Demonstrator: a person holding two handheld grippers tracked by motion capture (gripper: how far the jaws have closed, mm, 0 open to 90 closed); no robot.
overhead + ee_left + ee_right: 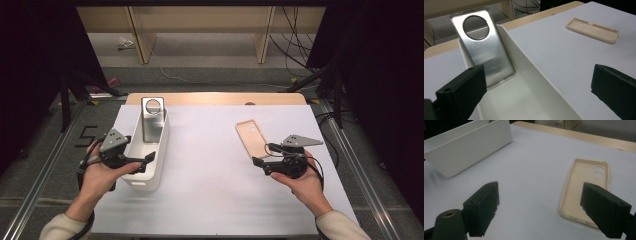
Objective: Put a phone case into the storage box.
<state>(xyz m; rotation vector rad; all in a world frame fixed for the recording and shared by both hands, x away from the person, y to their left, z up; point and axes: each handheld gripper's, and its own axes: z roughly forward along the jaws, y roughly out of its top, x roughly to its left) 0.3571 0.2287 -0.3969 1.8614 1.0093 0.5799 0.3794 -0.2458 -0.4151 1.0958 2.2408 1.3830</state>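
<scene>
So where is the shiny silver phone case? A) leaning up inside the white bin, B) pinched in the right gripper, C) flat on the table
A: the silver case stands tilted against the end wall of the white bin, with no gripper touching it.

Your high view is evenly lit over the white bench (210, 165), with the light falling from above; the room to either side of that bench drops to near black. Shadows on the bench are faint and soft-edged. The picture is slightly soft overall, fine detail lost.

In the left gripper view, the metal plate (486, 50) leaning in the white bin (529, 72) carries a broad dull sheen, no hard glare. The black jaws nearest the lens are blurred.

In the right gripper view, the beige phone case (584, 187) reads fairly sharp; the near jaws are soft, and a dim smear of shadow lies beside the bin (469, 150).
</scene>
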